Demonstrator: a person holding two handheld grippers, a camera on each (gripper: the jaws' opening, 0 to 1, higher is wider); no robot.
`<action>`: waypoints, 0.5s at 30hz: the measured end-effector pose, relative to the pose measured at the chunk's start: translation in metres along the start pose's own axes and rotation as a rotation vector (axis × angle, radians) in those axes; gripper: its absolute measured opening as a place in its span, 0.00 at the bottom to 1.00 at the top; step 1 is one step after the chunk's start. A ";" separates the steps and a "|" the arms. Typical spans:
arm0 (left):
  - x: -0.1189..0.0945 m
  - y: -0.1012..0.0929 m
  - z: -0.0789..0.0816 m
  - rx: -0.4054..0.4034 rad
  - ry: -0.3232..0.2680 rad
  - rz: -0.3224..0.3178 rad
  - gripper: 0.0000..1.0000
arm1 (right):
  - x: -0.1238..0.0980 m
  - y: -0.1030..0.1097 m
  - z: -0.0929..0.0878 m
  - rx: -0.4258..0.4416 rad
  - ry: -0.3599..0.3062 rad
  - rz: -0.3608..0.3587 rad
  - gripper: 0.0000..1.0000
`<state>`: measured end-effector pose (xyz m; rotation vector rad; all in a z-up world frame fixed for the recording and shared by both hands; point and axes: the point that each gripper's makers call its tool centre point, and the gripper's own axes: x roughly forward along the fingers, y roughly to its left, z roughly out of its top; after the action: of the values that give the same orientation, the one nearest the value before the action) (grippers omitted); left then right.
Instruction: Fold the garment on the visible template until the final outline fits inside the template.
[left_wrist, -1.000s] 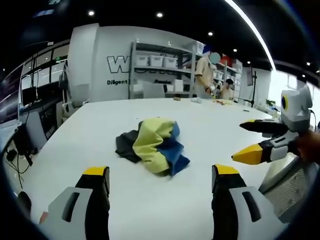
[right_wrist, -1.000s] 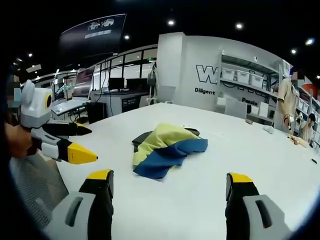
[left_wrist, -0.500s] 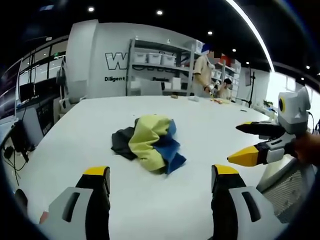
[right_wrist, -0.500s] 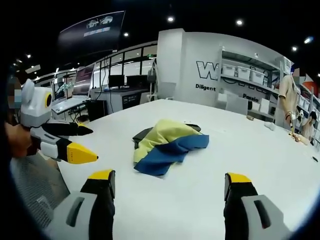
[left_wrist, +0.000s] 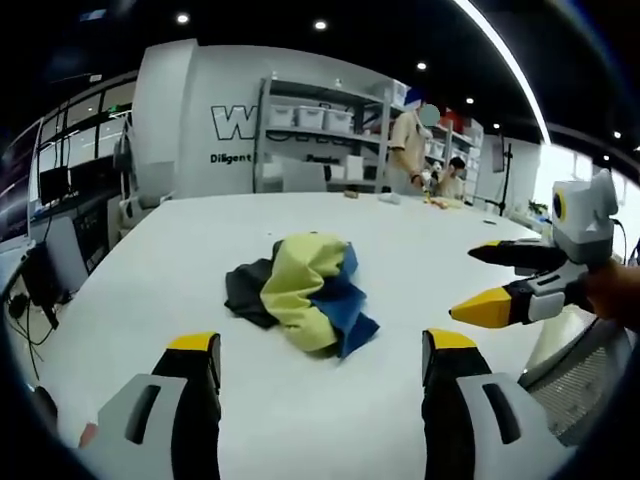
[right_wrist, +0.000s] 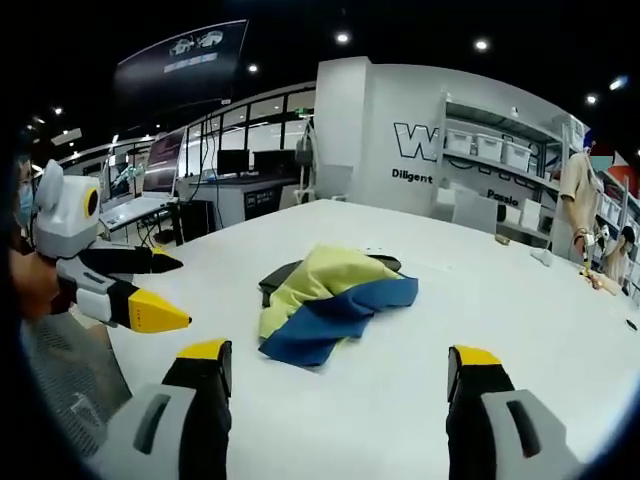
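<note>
Garment (left_wrist: 303, 291): crumpled heap of yellow, blue and dark fabric, lying near the middle of the white tabletop (left_wrist: 200, 250); in the right gripper view it shows the yellow on top and a blue edge toward the camera (right_wrist: 330, 313).
Garment contact: neither gripper touches it; it lies ahead of both pairs of jaws with bare tabletop between.
Left gripper (left_wrist: 318, 345): jaws spread wide with nothing between them, yellow tips over the near tabletop; in the right gripper view it comes in from the left, yellow tip pointing toward the garment (right_wrist: 155, 290), held in a person's hand (right_wrist: 30, 285).
Right gripper (right_wrist: 340, 355): jaws parted and empty, held above the near tabletop; in the left gripper view it enters from the right, its two tips apart (left_wrist: 485, 280).
Template: no outline can be made out on the tabletop.
Background: shelving with white bins (left_wrist: 320, 125) against a wall with lettering, and people standing at the tabletop's far end (left_wrist: 408, 150).
</note>
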<state>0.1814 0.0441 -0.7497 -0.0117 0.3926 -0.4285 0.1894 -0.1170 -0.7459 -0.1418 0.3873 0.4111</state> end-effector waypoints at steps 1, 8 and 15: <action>0.001 0.001 0.001 0.003 0.000 0.002 0.78 | 0.001 -0.001 0.001 0.001 -0.001 -0.001 0.90; 0.018 0.008 0.014 0.017 -0.007 0.001 0.78 | 0.015 -0.010 0.008 -0.003 0.000 -0.006 0.90; 0.037 0.011 0.028 0.035 -0.017 -0.004 0.77 | 0.026 -0.023 0.017 0.004 -0.011 -0.022 0.89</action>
<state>0.2269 0.0373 -0.7387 0.0173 0.3682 -0.4390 0.2272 -0.1251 -0.7390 -0.1394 0.3755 0.3895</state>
